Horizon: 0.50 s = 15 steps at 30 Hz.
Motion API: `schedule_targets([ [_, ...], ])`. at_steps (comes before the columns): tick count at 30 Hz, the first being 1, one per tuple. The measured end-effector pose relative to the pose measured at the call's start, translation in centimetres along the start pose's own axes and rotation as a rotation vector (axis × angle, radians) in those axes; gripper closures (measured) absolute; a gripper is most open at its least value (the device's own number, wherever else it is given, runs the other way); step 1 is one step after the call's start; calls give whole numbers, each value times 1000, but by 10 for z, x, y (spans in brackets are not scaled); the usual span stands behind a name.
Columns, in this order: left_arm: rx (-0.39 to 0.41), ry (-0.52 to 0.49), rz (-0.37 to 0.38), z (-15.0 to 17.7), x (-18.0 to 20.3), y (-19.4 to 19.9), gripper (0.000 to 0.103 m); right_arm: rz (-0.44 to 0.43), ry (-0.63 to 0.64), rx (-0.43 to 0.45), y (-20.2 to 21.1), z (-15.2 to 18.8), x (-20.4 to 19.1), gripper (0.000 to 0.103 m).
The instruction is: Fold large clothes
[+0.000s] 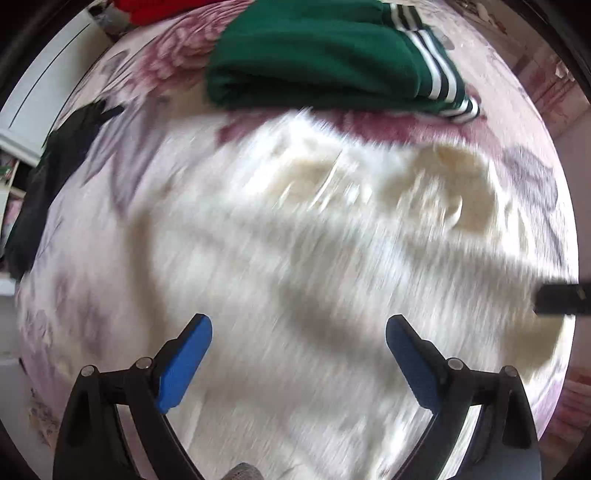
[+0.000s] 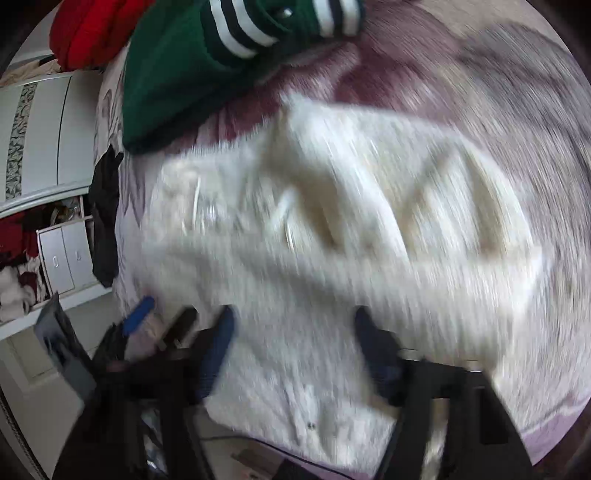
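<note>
A large white fuzzy garment (image 1: 295, 240) lies spread across a bed covered by a floral sheet (image 1: 122, 155) in pink, mauve and grey, and it fills the middle of both views, though motion blur smears its surface so that folds show only as soft shadows and creamy humps. The left gripper (image 1: 299, 332) hangs above the near part of the garment with its two blue-padded fingers (image 1: 184, 365) spread wide apart and nothing between them. The right gripper (image 2: 293, 332) sits over the near edge of the same garment (image 2: 332, 240), its dark blue fingers (image 2: 218, 350) also set well apart with only the white fabric seen in the gap; blur makes it impossible to tell whether the tips touch the cloth. In the right wrist view the left gripper's blue tip (image 2: 138, 315) appears at the garment's left edge. Beyond the white garment, at the far side of the bed, rests a folded green garment (image 1: 317, 55) with white and dark striped cuffs, just beside the white one. A black piece of clothing (image 1: 48, 177) hangs over the left edge of the bed, and something red (image 2: 92, 29) lies past the green one. A white wardrobe (image 2: 40, 140) stands off to the left
</note>
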<state>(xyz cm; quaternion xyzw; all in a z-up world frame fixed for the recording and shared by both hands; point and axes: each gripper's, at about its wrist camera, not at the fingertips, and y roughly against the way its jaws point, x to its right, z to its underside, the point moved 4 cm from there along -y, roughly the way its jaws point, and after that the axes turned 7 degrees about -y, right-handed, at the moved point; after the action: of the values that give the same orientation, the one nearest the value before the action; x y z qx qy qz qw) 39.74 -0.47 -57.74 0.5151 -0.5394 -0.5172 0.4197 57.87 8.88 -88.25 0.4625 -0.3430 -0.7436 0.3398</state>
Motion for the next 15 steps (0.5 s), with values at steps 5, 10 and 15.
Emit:
schedule_targets([
  [5, -119, 77, -103, 97, -55, 5, 5, 6, -82, -126, -52, 120, 44, 29],
  [10, -298, 172, -164, 197, -103, -27, 5, 61, -218, -241, -151, 219, 73, 29],
  [15, -331, 139, -180, 244, -112, -57, 5, 286, -117, -118, -198, 262, 57, 45],
])
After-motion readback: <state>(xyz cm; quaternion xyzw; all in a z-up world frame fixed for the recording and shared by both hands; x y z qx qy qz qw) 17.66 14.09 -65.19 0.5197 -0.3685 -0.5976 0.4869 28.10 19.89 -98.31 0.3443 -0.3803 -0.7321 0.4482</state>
